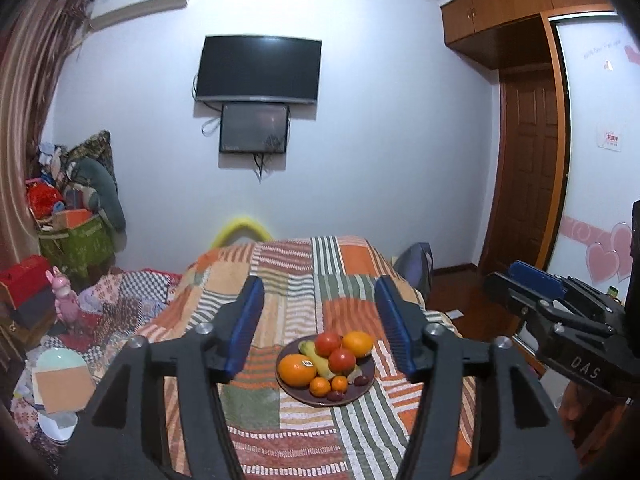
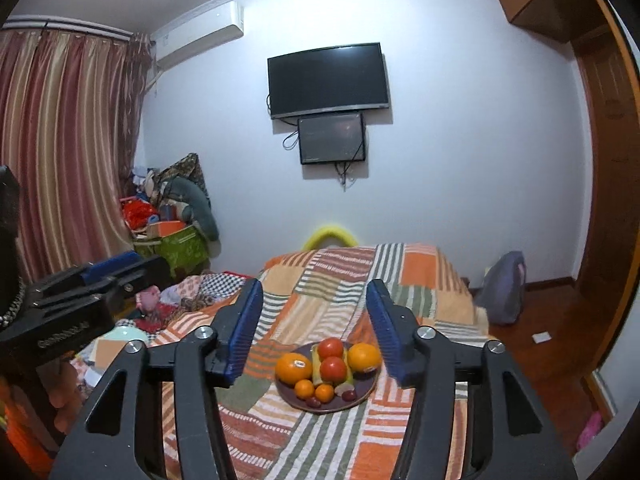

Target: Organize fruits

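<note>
A brown plate [image 1: 362, 394] sits on the patchwork bed cover [image 1: 288, 280], seen in both wrist views [image 2: 370, 394]. It holds two big oranges [image 1: 297, 369], two red tomatoes [image 1: 328, 343], a banana [image 1: 314, 358], two small tangerines [image 1: 320, 386] and small dark red fruits [image 1: 361, 380]. My left gripper [image 1: 320, 324] is open and empty, above and short of the plate. My right gripper [image 2: 316, 324] is open and empty, likewise short of the plate; it also shows at the right edge of the left wrist view [image 1: 532, 284].
Left of the bed lie clothes, a pale green dish [image 1: 60, 360], a cardboard piece and a pink toy [image 1: 64, 300]. A green box [image 1: 80, 240] with piled things stands by the curtain. A grey bag [image 2: 504, 292] and wooden floor are to the right.
</note>
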Action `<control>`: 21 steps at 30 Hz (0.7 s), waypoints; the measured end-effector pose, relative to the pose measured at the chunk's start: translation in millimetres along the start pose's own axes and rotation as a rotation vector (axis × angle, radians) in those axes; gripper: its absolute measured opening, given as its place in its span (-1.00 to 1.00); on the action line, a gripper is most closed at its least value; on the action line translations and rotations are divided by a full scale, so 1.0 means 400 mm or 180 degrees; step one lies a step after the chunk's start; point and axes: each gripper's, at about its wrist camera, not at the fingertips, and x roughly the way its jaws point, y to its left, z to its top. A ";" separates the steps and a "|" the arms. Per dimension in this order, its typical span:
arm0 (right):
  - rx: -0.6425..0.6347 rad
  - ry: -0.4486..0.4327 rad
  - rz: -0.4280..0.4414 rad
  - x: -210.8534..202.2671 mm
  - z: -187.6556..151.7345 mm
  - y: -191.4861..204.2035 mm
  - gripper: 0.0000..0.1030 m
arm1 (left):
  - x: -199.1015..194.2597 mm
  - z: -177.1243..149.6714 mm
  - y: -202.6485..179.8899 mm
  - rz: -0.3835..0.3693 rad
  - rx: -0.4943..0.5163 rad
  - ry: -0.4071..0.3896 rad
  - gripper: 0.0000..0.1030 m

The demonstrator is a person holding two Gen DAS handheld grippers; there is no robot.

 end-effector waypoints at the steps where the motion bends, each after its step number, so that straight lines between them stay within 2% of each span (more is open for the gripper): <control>1: -0.0016 -0.0016 -0.0023 -0.002 0.000 0.004 0.26 | -0.011 0.002 -0.001 0.0013 0.0018 -0.0022 0.14; 3: -0.0023 -0.0065 -0.0084 -0.007 -0.002 0.011 0.47 | -0.019 0.002 0.000 0.0019 0.0023 -0.0033 0.25; 5: -0.0016 -0.0117 -0.0120 -0.015 -0.001 0.014 0.55 | -0.028 0.001 0.002 0.0050 0.0005 -0.0076 0.53; 9: 0.0001 -0.0140 -0.0177 -0.015 -0.001 0.017 0.82 | -0.040 0.001 0.005 0.0094 0.0008 -0.0135 0.61; 11: 0.0024 -0.0153 -0.0214 -0.015 -0.004 0.017 0.97 | -0.040 0.001 0.008 0.0111 -0.0006 -0.0144 0.72; 14: 0.0042 -0.0187 -0.0263 -0.024 -0.006 0.017 1.00 | -0.041 -0.001 0.010 0.0162 0.0002 -0.0163 0.83; 21: 0.0031 -0.0176 -0.0321 -0.032 -0.012 0.017 1.00 | -0.042 -0.009 0.008 0.0184 0.0016 -0.0171 0.93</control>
